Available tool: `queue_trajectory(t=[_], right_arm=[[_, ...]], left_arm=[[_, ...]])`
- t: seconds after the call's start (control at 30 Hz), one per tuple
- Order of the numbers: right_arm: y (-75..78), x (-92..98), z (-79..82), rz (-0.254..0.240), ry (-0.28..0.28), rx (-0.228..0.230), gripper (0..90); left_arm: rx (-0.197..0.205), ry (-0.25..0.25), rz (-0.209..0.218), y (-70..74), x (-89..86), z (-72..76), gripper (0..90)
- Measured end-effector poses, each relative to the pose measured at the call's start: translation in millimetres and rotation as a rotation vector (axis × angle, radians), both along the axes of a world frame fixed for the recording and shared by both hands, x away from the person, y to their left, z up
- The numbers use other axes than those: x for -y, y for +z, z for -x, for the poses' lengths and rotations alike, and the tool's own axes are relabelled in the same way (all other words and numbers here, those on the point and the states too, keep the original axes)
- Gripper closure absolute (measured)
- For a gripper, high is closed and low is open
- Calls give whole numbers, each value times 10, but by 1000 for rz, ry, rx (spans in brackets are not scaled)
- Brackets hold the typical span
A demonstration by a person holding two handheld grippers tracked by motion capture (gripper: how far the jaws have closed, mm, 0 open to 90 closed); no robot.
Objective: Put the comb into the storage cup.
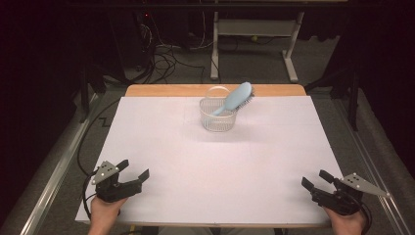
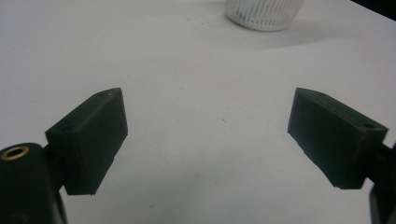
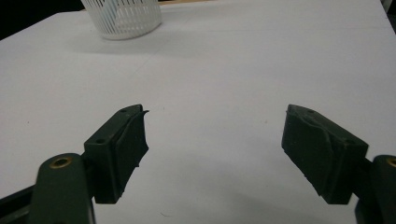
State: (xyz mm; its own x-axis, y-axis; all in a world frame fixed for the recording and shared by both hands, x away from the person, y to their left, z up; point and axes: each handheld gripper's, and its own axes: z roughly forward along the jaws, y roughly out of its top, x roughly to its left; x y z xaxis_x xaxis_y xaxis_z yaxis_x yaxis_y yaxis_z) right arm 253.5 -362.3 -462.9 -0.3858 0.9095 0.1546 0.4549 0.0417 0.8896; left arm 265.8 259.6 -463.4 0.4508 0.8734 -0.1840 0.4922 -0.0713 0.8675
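Note:
A small white slatted basket (image 1: 218,116) stands near the far middle of the white table (image 1: 215,161). A light blue hairbrush (image 1: 237,98) leans in it, handle down, bristled head sticking out up and to the right. My left gripper (image 1: 133,171) rests at the near left corner, open, with nothing between its jaws. My right gripper (image 1: 315,180) rests at the near right corner, also open and empty. The left gripper view shows the basket (image 2: 262,13) at the top edge beyond the open left gripper (image 2: 208,135). The right gripper view has the basket (image 3: 122,17) at top left, past the right gripper (image 3: 217,149).
A wooden strip (image 1: 166,90) runs along the table's far edge. Beyond it are a desk frame (image 1: 254,44) and cables (image 1: 166,61) on the floor. Metal rails (image 1: 54,181) flank the table on both sides.

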Motion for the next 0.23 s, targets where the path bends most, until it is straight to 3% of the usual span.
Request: queue_trajectory(t=[0.23], right_arm=[[-6, 0, 19, 9, -4, 2, 223]], left_arm=[[3, -2, 6, 13, 11, -27, 115]])
